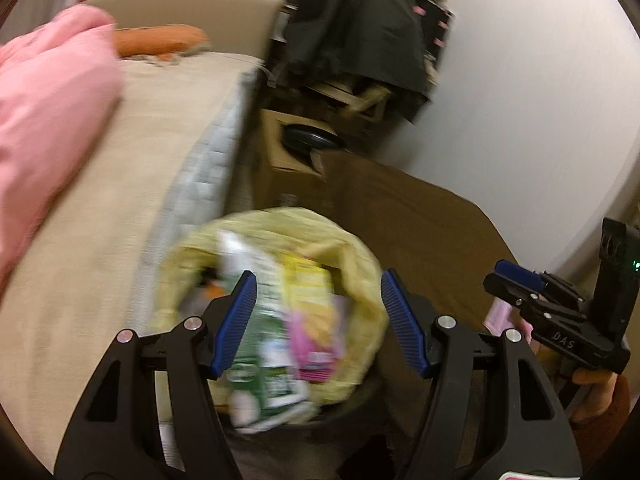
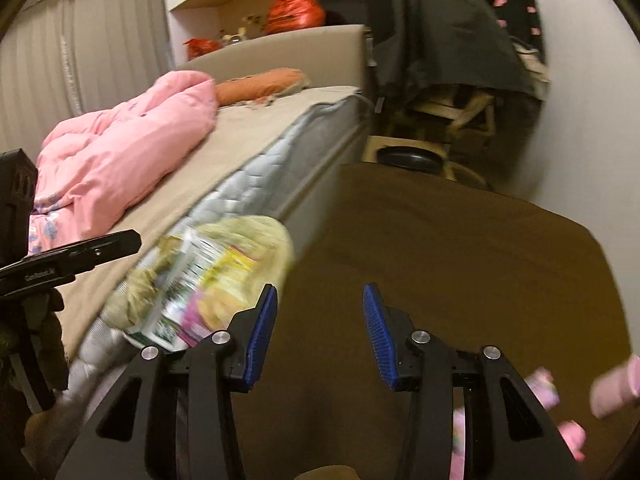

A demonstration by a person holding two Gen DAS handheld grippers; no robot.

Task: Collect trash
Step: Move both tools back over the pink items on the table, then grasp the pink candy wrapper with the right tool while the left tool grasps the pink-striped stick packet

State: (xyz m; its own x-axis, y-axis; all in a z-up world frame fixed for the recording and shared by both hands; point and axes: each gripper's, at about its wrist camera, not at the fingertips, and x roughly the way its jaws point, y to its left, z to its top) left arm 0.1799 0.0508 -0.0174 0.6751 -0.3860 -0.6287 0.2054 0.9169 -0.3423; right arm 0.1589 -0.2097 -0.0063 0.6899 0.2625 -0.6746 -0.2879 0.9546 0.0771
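Blue pads on two black fingers are seen closest in each view, and both tools are held wide open with nothing between the pads. Starting at the left, one pink blanket (image 2: 120, 156) is piled on the bed (image 2: 256, 136), and one orange pillow (image 2: 260, 84) is laid near the headboard. Just beside the bed's edge, one bin lined with a yellow-green trash bag (image 1: 360, 280) is found, and it is stuffed full of blurry wrappers: a green and white one (image 1: 272, 344), a yellow one and a pink one can be told apart, but more cannot be counted through the blur. From the left gripper (image 1: 318, 320) the bag is seen straight ahead and just below, so this tool is judged to be the nearer one. From the right gripper (image 2: 320, 332) the bag is seen off to the left, and only brown floor (image 2: 460, 248) is seen ahead of its open jaws. Further right, a few small pink things (image 2: 612, 388) are lying on the floor near the right tool; they are too blurry to name, but they may be trash to be picked up. One dark-draped chair (image 2: 444, 40) is stood at the back.
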